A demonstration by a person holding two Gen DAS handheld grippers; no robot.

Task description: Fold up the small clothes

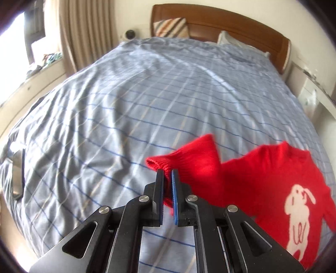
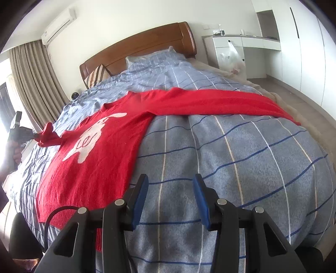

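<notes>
1. Left wrist view: nearest the lens, the left gripper (image 1: 167, 174) is clenched on the cuff (image 1: 156, 162) of one sleeve of the red sweater (image 1: 262, 178), with red knit pinched between its blue-padded fingers. The sleeve bunches up just past the fingertips, raised off the blue checked duvet (image 1: 126, 105). The sweater's body lies to the right, its white rabbit motif (image 1: 298, 218) facing up. Farther off stand a wooden headboard (image 1: 210, 19), a striped cushion (image 1: 171, 27) and beige curtains (image 1: 88, 31).

2. Right wrist view: closest in, the right gripper (image 2: 170, 184) hangs released, fingers wide apart with nothing between them, above bare duvet (image 2: 241, 157) just beside the sweater's hem. The sweater (image 2: 100, 163) lies flat to the left, its other sleeve (image 2: 220, 100) stretched across the bed towards the right edge. At far left, the left gripper (image 2: 34, 135) holds the bunched cuff (image 2: 47, 134).
</notes>
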